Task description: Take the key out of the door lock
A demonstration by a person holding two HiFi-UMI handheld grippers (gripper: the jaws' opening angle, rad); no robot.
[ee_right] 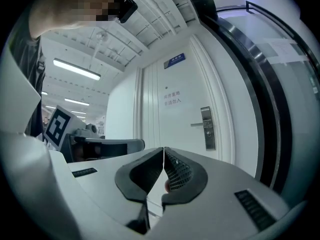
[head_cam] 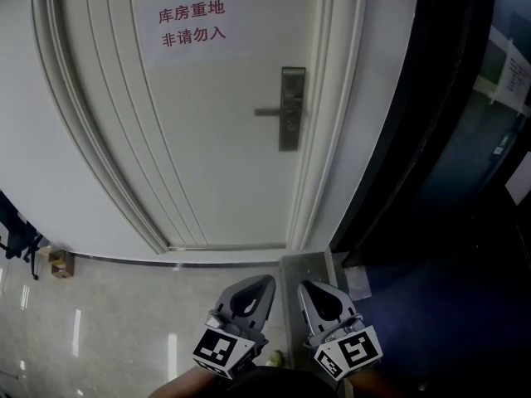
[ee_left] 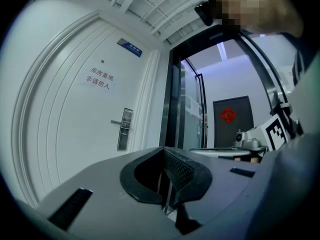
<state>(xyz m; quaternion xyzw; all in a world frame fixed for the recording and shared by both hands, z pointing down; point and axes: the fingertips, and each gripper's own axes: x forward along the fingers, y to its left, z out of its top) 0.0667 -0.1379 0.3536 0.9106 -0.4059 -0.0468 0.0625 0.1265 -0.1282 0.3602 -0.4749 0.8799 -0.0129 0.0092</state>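
The white door point(head_cam: 207, 139) carries a metal lock plate point(head_cam: 291, 108) with a lever handle point(head_cam: 269, 111) pointing left. The plate also shows in the left gripper view point(ee_left: 125, 129) and the right gripper view point(ee_right: 207, 128). The key is too small to make out in any view. My left gripper point(head_cam: 264, 282) and right gripper point(head_cam: 304, 288) are held low and side by side, well short of the door. Both are shut with nothing between their jaws. In their own views the left gripper point(ee_left: 164, 151) and right gripper point(ee_right: 163, 150) show closed tips, far from the lock.
A sign with red characters point(head_cam: 192, 23) hangs on the door. A dark glass partition point(head_cam: 448, 139) stands right of the door frame. On the floor at the left sit a small cardboard box point(head_cam: 59, 261) and a dark object point(head_cam: 17, 235). A metal threshold strip point(head_cam: 224, 264) runs below the door.
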